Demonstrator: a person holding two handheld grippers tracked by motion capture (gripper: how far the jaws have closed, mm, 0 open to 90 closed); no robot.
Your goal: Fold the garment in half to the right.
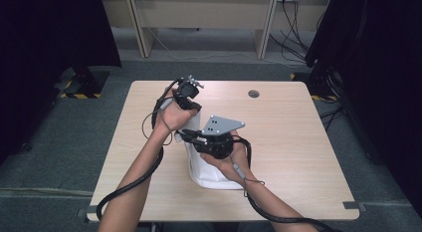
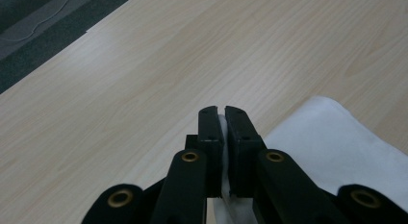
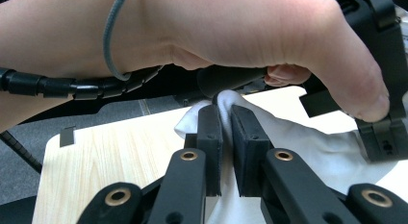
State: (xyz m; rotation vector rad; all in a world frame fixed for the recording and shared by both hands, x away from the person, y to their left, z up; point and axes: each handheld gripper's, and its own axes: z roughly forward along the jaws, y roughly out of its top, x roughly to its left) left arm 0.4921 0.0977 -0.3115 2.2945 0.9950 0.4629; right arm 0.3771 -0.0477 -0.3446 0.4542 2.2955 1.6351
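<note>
While I looked for any brand, label or lettering, nothing readable turns up on the grippers, the cloth or the tabletop (image 1: 278,142), so no text to report.

Hard to make out: in the high view the white cloth (image 1: 209,170) sits just below the middle of the frame, and most of it is covered by the person's hands and the two tools, so its full shape can't be judged. It hangs or bunches from the grips down to the wood, with its lower edge resting on the tabletop near the bottom centre. The left gripper (image 1: 191,108) is at upper centre-left, its fingers buried behind the hand there. The right gripper (image 1: 186,135) is mid-frame under its grey three-cornered plate (image 1: 222,124).

The gripper views settle the grips. In the left gripper view the left one's fingers (image 2: 210,137) are pressed nearly together, pinching a thin fold of the white cloth (image 2: 332,142), which spreads to the lower right of that frame. In the right gripper view the fingers (image 3: 210,142) pinch a puckered ridge of the cloth (image 3: 308,147) at frame centre, with the other hand (image 3: 269,36) filling the top.

No containers anywhere.
</note>
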